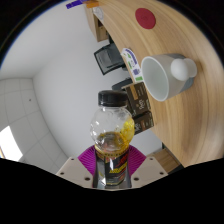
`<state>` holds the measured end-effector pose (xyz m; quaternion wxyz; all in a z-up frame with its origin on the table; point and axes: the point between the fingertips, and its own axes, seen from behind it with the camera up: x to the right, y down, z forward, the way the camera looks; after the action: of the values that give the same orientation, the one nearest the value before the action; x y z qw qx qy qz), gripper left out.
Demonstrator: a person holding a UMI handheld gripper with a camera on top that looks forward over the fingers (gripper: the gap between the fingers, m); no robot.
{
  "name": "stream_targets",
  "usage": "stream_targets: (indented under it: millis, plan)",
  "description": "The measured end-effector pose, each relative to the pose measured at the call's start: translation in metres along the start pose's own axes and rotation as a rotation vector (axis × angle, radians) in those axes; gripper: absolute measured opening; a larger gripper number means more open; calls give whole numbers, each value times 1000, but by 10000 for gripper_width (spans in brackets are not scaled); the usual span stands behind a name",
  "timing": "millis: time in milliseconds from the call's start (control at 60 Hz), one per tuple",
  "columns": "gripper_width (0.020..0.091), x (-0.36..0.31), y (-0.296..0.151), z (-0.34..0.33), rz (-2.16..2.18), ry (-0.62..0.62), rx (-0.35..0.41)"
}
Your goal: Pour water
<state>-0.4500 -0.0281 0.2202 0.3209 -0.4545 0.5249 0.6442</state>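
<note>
A clear plastic bottle (111,135) with a black cap and a yellow label stands between my fingers, held clear of the table, and my gripper (112,165) is shut on it, the magenta pads (90,159) pressing its sides. The whole view is tilted. Beyond the bottle a white mug (165,76) with its handle stands on the wooden table (185,115), its open mouth facing toward the bottle's cap.
A round red coaster (146,17) lies on the table past the mug. A small upright item with a purple label (133,68) stands by the mug. Dark objects (108,57) sit at the table's edge, white wall behind.
</note>
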Motion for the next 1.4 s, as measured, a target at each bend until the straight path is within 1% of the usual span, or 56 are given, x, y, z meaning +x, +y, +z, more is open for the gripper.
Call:
stream_targets:
  millis: [83, 167, 317, 333, 350, 383, 500, 567, 667, 767, 783, 833, 917, 950, 1050, 1083, 1100, 1133, 1250, 1367, 1383, 1400]
  plan:
    - [372, 18, -16, 6, 104, 29, 3]
    - [372, 30, -22, 7, 173, 45, -5]
    - [372, 32, -19, 8, 125, 85, -39]
    - [372, 31, -18, 10, 105, 90, -45]
    - [372, 23, -15, -2, 92, 89, -49]
    - [372, 24, -16, 10, 32, 99, -59]
    - [372, -2, -19, 13, -259, 124, -99]
    - [373, -26, -29, 10, -503, 133, -98]
    - [376, -74, -58, 1, -889, 130, -61]
    - [375, -108, -101, -2, -1259, 148, 11]
    - [375, -118, -109, -13, -1311, 151, 23]
    - [376, -126, -138, -15, -1456, 181, 65]
    - [375, -123, -184, -23, -1647, 251, 112]
    - [374, -115, -200, -34, -1718, 278, 116]
    - [376, -101, -241, -40, -1875, 406, 129]
    - [375, -91, -254, -42, -1911, 437, 124]
    - [374, -72, -271, -49, -1935, 437, 129]
    - [373, -69, -277, -49, -1931, 470, 119]
    - [375, -25, -305, -54, -1908, 547, 81]
    - [376, 4, -329, -67, -1884, 588, 37]
    - [393, 12, -329, -66, -1884, 604, 35]
    - [382, 6, -329, -68, -1891, 577, 51]
